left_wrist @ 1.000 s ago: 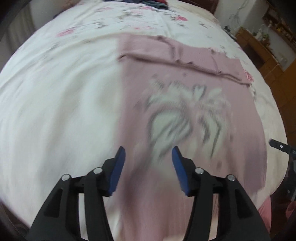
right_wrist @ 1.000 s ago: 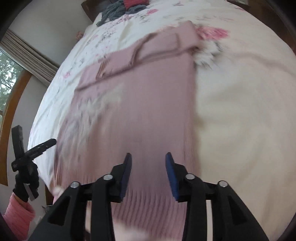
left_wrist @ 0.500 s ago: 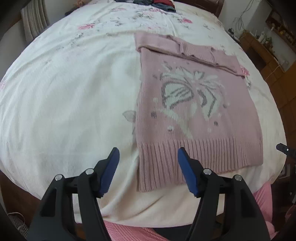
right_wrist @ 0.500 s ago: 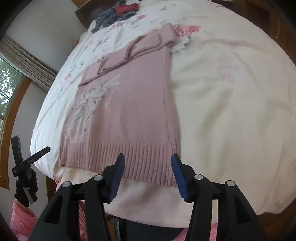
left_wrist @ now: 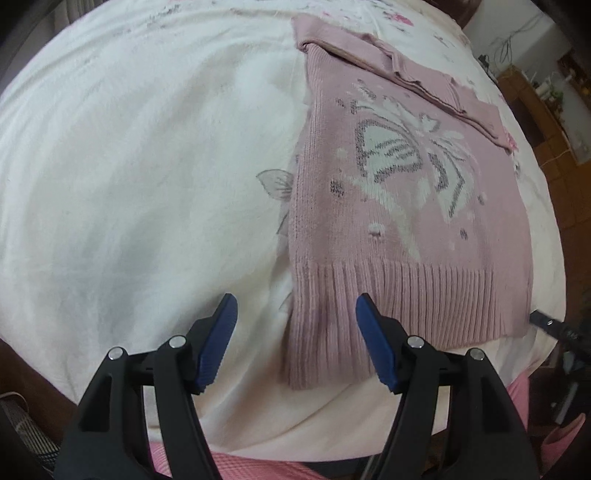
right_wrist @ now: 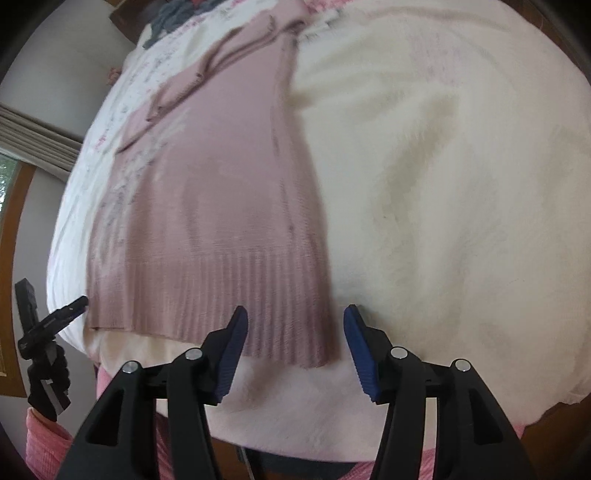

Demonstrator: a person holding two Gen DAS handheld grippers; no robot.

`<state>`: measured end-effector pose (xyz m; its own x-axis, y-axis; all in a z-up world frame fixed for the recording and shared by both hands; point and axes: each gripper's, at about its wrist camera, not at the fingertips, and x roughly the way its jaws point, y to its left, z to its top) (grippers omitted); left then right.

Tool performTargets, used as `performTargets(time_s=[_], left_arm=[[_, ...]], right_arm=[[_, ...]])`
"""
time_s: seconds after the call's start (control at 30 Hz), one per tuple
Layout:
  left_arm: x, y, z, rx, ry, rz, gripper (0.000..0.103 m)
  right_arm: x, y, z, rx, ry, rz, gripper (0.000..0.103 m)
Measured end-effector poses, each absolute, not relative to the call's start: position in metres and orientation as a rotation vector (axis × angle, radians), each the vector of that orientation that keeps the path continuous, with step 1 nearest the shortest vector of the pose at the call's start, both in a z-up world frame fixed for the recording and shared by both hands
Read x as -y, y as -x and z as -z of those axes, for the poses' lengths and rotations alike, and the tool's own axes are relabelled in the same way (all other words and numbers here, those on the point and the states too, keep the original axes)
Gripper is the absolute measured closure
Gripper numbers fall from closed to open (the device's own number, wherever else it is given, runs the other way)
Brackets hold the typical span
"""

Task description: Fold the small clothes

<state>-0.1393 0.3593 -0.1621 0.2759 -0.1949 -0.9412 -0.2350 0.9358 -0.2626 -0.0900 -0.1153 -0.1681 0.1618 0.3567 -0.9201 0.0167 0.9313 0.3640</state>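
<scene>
A pink knitted sweater (left_wrist: 399, 206) with a white and grey butterfly pattern lies flat on the bed, sleeves folded across its far end. Its ribbed hem (left_wrist: 388, 306) faces me near the bed's front edge. My left gripper (left_wrist: 295, 325) is open, hovering just over the hem's left corner with nothing held. In the right wrist view the same sweater (right_wrist: 221, 184) is blurred, and my right gripper (right_wrist: 293, 328) stands open above the hem's right corner (right_wrist: 314, 347). The other gripper (right_wrist: 44, 332) shows at the left edge.
The bed has a white floral sheet (left_wrist: 129, 166) spreading wide on both sides of the sweater. A heap of dark and red clothes (right_wrist: 177, 11) lies at the far end. Wooden furniture (left_wrist: 546, 110) stands right of the bed. A person's pink clothing (left_wrist: 258, 469) shows below the bed edge.
Both grippers pulled back from over the sweater's body to its hem, then came in lower and closer over the two hem corners. Their jaws spread a little wider.
</scene>
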Motion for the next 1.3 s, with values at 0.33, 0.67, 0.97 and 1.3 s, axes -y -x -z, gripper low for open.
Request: performTargets(time_s=[0.33, 0.67, 0.97, 1.3], left_arm=[[-0.35, 0.12, 0.166, -1.308, 0.478, 0.01, 0.051], [-0.353, 0.127, 0.174, -1.331, 0.48, 0.006, 0.05], [-0.342, 0.123, 0.161, -1.327, 0.356, -0.034, 0.089], [-0.35, 0.119, 0.141, -1.281, 0.466, 0.06, 0.094]], right_arm=[[0.105, 0.078, 0.173, -1.421, -0.376, -0.348, 0.058], [0.115, 0.086, 0.185, -1.456, -0.414, -0.343, 0.057], [0.108, 0.085, 0.178, -1.447, -0.395, -0.383, 0.092], [0.109, 0.076, 0.143, -1.363, -0.554, -0.52, 0.093]])
